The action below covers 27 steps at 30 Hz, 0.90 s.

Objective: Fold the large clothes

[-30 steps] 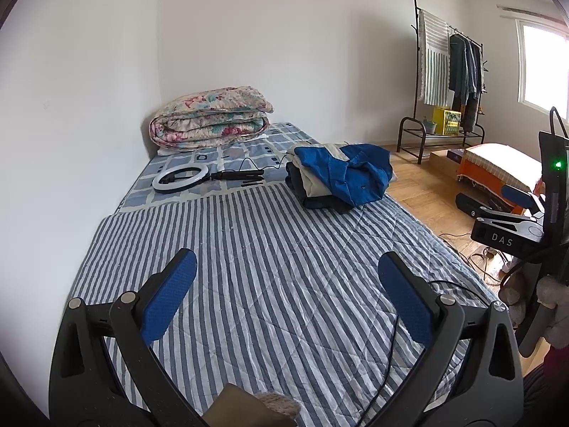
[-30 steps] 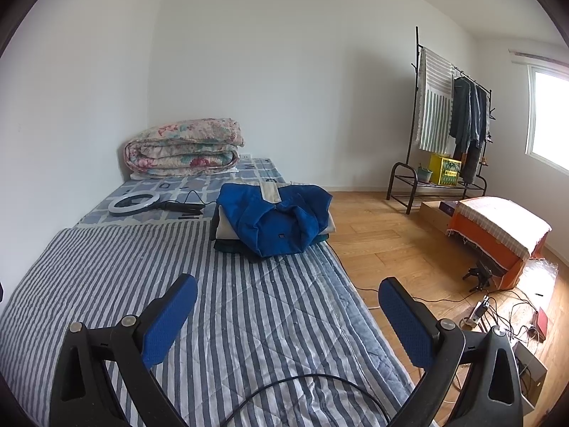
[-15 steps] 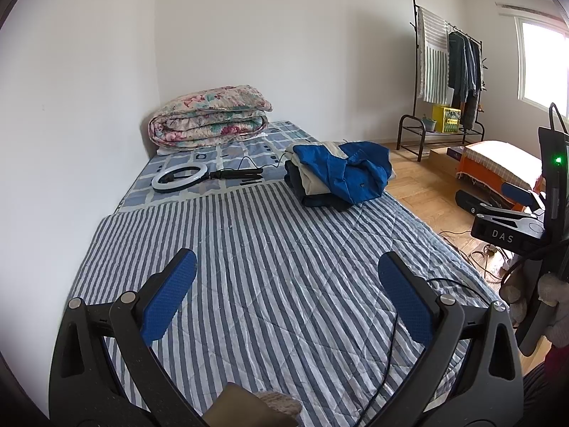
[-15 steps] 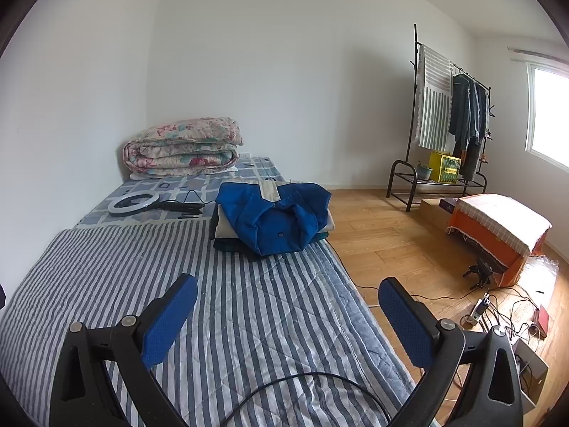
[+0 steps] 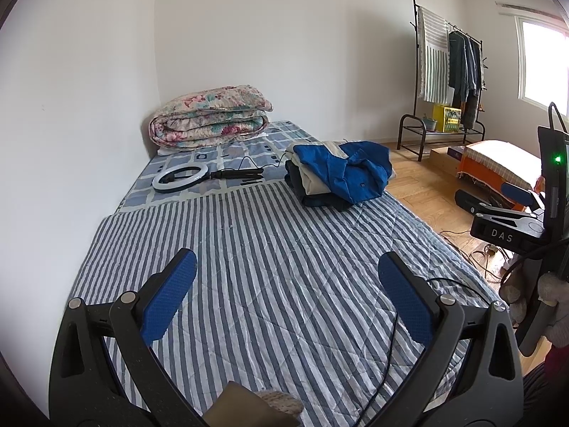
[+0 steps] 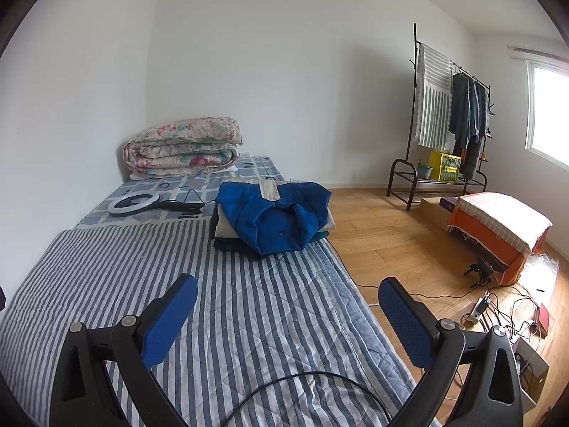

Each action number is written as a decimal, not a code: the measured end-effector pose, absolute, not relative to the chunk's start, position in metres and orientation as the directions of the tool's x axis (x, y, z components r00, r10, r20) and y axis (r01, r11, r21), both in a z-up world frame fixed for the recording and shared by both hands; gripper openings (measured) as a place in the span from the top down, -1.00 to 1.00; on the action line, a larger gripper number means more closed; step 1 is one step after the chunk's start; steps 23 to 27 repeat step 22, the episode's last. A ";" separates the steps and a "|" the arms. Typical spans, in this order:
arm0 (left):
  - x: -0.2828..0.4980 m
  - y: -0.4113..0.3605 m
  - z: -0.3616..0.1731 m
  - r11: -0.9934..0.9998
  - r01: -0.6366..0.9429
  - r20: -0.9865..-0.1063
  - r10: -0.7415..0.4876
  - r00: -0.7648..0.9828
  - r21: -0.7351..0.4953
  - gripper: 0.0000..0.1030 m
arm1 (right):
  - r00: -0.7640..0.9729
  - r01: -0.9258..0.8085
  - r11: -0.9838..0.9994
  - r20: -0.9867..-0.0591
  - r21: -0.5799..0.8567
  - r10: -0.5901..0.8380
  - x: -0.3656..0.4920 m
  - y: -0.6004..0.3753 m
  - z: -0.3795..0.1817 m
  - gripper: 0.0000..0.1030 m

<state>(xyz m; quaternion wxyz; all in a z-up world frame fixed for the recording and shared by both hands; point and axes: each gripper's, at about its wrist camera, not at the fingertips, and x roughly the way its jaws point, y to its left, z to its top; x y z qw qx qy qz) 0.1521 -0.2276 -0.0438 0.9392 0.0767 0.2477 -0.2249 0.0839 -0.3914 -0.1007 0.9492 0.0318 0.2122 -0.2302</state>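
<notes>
A pile of clothes (image 5: 339, 178) (image 6: 274, 219), a blue garment on top of beige and dark ones, lies on the far right part of a striped bed cover (image 5: 270, 277) (image 6: 117, 270). My left gripper (image 5: 286, 290) is open above the near part of the bed, nothing between its blue pads, well short of the pile. My right gripper (image 6: 288, 311) is open too, over the bed's right edge, empty. In the left wrist view the right gripper's body (image 5: 522, 220) shows at the right edge, held by a gloved hand (image 5: 554, 306).
A folded floral quilt (image 5: 209, 115) sits at the head of the bed by the wall. A ring light (image 5: 179, 178) with its cable lies beside the pile. A clothes rack (image 6: 450, 121), an orange-covered box (image 6: 498, 231) and floor cables (image 6: 505, 306) stand to the right.
Both views have shifted only slightly; the pile and bed look a touch farther away and lower. Both grippers stay open.
</notes>
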 end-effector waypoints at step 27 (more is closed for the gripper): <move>0.151 -0.225 -0.047 0.889 0.456 -0.499 -0.379 0.779 0.036 -1.00 | 0.798 0.452 0.892 -0.435 -0.023 -0.416 0.084 -0.395 -0.103 -0.99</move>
